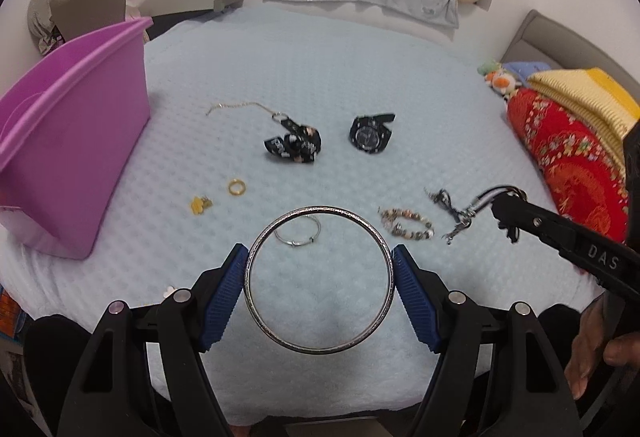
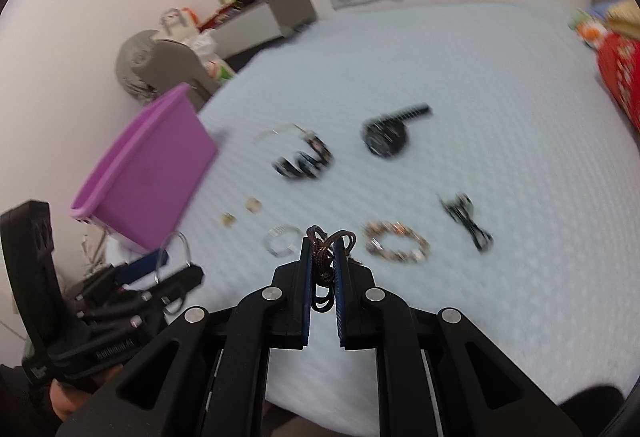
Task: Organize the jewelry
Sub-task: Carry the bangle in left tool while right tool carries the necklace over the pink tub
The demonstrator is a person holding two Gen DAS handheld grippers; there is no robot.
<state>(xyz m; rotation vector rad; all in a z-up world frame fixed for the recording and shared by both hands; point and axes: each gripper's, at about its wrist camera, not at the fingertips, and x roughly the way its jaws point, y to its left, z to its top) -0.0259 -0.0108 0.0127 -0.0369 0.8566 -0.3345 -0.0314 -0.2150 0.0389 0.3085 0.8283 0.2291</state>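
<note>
A big silver bangle is squeezed between the blue pads of the left tongs, just above the pale blue bed. The right tongs are pinched on a brown cord bracelet. A beaded bracelet, gold ring and black watch lie on the bed, with a purple bin at the left.

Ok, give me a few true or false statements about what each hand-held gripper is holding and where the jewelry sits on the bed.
1. The left hand-held gripper grips a large silver bangle. True.
2. The right hand-held gripper is empty. False: it pinches a brown cord bracelet.
3. The purple bin stands on the bed's left side. True.
4. The gold ring lies inside the bin. False: it rests on the blue bedspread.
5. A beaded bracelet lies on the bedspread. True.
</note>
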